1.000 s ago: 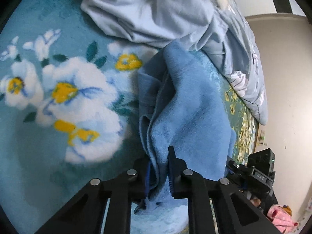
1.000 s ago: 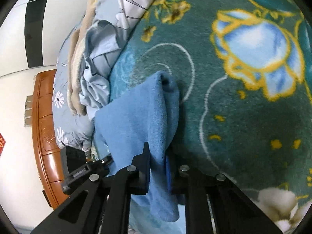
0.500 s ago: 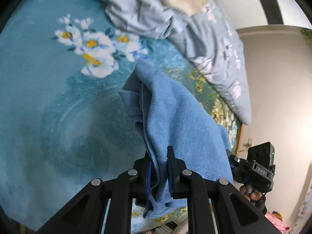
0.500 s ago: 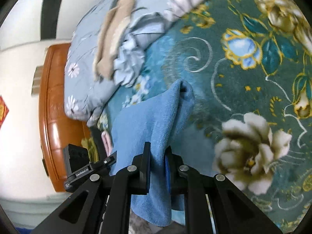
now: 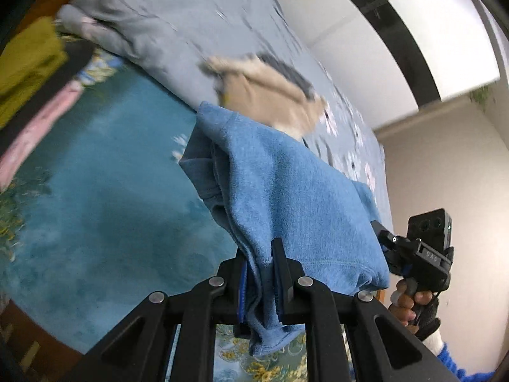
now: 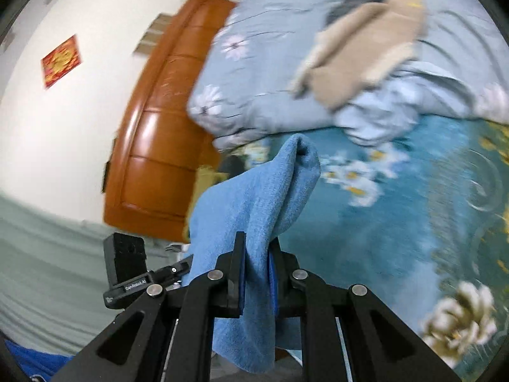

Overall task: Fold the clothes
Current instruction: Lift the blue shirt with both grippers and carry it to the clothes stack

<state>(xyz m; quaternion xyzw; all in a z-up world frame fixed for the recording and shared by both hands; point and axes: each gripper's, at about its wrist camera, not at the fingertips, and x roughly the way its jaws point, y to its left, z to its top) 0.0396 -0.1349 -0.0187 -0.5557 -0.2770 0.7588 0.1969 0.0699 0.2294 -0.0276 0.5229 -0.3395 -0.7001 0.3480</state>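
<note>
At the bottom centre of the left wrist view, the left gripper [image 5: 259, 273] is pinching a blue fleece garment [image 5: 286, 197] between its 2 jaws, which are clamped together on a bunched edge of the cloth, with a short tail of fabric hanging below them. At the bottom centre of the right wrist view, the right gripper [image 6: 256, 261] is doing the same, its jaws closed tight on another edge of the blue fleece garment [image 6: 251, 203], and a longer flap is drooping beneath them toward the bottom of the frame. The garment is hanging between the 2 tools, lifted off the bed, sagging from one grip toward the other (each gripper is showing at the edge of the other's view, lower right in the left view, lower left in the right). Beyond it, the teal floral blanket [image 5: 95, 191] is spreading across the left half of the left view and the right half of the right view. Farther back, a grey-blue flowered duvet [image 6: 261, 73] is lying bunched with a tan cloth [image 6: 366, 60] on top, upper right in the right view. A wooden headboard [image 6: 159, 133] is standing against the white wall at centre left, though motion blur is softening everything in the distance.
</note>
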